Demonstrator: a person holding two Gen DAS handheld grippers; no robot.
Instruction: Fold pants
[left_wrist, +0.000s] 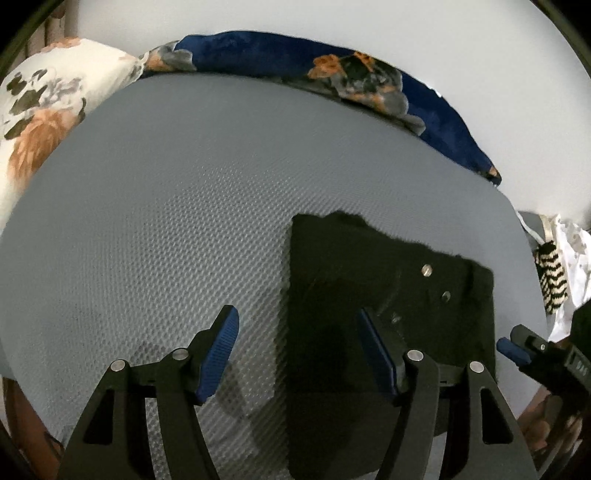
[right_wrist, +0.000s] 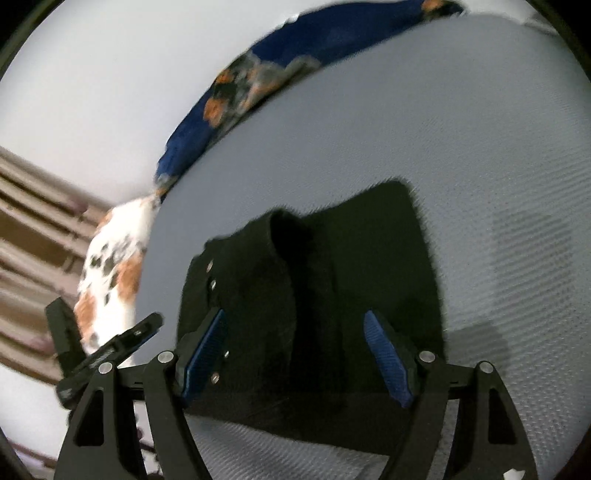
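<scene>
The black pants lie folded into a rough rectangle on the grey textured mattress, silver buttons showing near their right edge. My left gripper hovers open above the pants' left edge, one finger over bare mattress and the other over the cloth, pinching nothing. In the right wrist view the pants fill the middle, and my right gripper stands open over them, its pads apart from the fabric. Each gripper shows in the other's view: the right gripper at the pants' right side, the left gripper at the far left.
A floral blanket, dark blue and white with orange, lies bunched along the mattress's far edge against a pale wall. A black-and-cream striped cloth sits beyond the right edge. Brown striped fabric hangs off the bed's side.
</scene>
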